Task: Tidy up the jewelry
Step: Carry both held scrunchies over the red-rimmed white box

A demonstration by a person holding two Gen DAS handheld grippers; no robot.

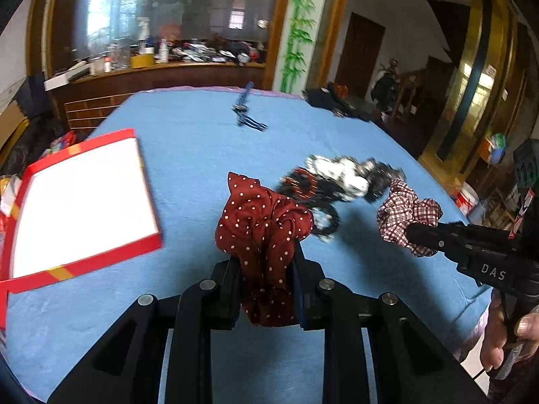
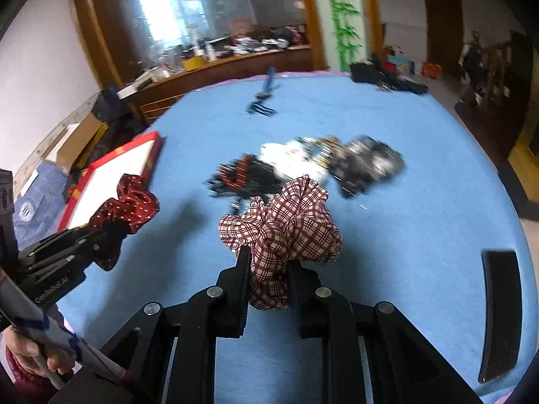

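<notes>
My left gripper is shut on a dark red polka-dot scrunchie and holds it above the blue table; it also shows in the right wrist view. My right gripper is shut on a red-and-white plaid scrunchie, also seen in the left wrist view. A pile of black, white and patterned scrunchies lies on the table beyond both grippers. A red-rimmed box with a white inside lies at the left.
The blue cloth-covered table holds a blue and black hair clip at the far middle and dark items at the far right edge. A black curved object lies at the right. A cluttered wooden counter stands behind.
</notes>
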